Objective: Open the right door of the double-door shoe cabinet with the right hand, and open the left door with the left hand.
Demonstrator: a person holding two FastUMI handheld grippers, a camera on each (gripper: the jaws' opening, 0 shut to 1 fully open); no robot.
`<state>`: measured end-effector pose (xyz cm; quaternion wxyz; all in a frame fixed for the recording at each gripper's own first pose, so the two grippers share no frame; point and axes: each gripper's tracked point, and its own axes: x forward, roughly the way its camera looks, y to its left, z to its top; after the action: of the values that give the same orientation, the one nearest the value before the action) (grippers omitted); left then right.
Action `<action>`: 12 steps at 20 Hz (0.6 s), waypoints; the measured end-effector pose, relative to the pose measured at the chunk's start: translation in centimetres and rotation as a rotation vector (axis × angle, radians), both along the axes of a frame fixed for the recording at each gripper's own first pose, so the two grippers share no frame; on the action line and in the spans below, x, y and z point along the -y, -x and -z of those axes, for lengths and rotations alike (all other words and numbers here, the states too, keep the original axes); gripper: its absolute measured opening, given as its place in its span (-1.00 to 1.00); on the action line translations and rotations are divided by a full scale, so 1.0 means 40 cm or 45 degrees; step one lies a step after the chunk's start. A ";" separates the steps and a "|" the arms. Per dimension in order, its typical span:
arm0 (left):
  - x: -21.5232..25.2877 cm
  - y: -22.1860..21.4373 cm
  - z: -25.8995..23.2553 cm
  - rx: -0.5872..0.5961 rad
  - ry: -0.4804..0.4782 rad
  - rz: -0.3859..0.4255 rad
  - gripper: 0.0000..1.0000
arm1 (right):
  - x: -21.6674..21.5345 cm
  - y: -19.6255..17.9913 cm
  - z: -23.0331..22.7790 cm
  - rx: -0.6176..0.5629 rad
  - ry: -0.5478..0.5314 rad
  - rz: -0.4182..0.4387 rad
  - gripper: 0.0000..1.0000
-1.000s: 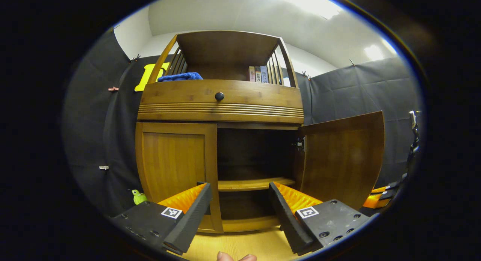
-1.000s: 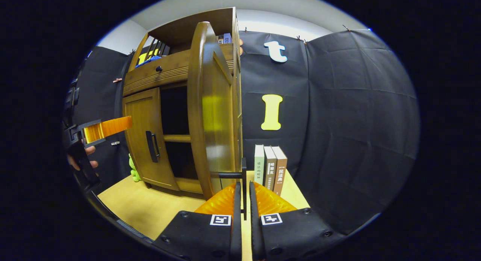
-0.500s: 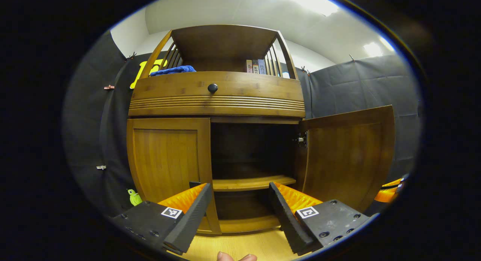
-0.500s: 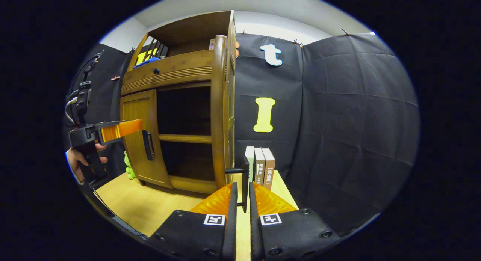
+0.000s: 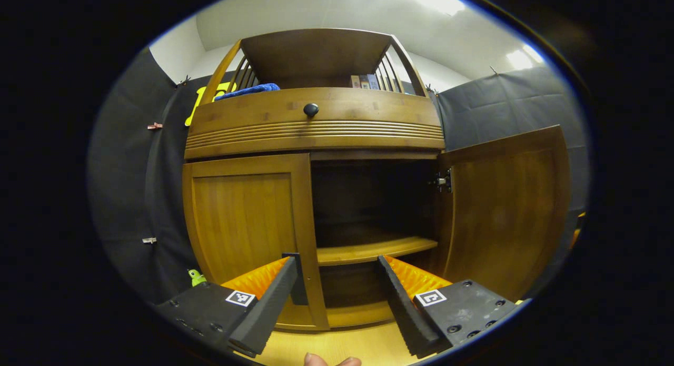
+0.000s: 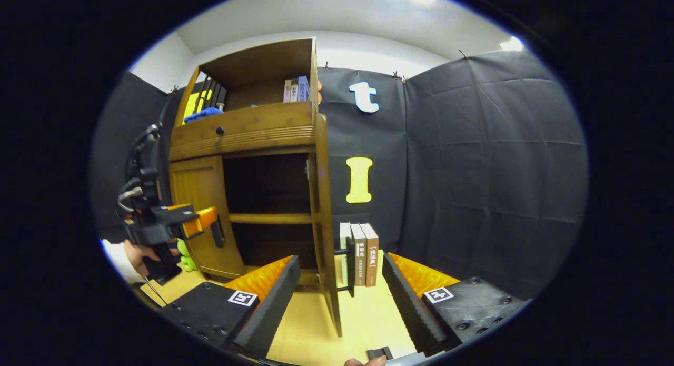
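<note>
We hold both claws spread and empty in front of the cabinet [image 5: 316, 129], which stands on the table [image 6: 363, 313]. In the right gripper view the right door [image 6: 324, 224] stands swung out edge-on at centre frame, and the right claw [image 6: 341, 287] sits open around its handle [image 6: 349, 266] without pressing on it; in the left gripper view the same door fills the right of the frame. The left door [image 5: 247, 224] is shut, left of centre in that view, and its handle [image 5: 299, 279] shows as a dark bar just behind the left finger [image 5: 268, 297] of the left claw [image 5: 337, 289]. We judge the doors to be stiff wooden panels on hinges at the outer edges: rigid, not fragile, light to swing, but only along an arc. The handle is a slim hard bar, likely smooth, so we should close the pads squarely across its middle and pull outward along the arc, not straight back. The cabinet carries books [image 5: 368, 81] and a cloth [image 5: 247, 89], so it may shift little.
</note>
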<state>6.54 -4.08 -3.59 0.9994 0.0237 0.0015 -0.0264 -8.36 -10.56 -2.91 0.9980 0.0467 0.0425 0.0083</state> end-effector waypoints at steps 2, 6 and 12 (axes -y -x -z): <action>-0.028 -0.024 0.026 -0.009 -0.016 -0.009 0.89 | -0.041 0.006 -0.015 -0.005 -0.018 -0.032 0.98; -0.094 -0.072 0.097 -0.049 -0.015 -0.055 0.83 | -0.121 0.004 -0.046 0.040 0.018 -0.077 0.97; -0.147 -0.178 0.178 -0.088 -0.029 -0.104 0.77 | -0.180 -0.041 -0.046 -0.003 -0.014 -0.075 0.89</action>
<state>13.64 1.80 -10.72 0.9986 0.0342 0.0373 0.0138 -6.73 -3.36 -1.06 0.9970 0.0512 0.0452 0.0378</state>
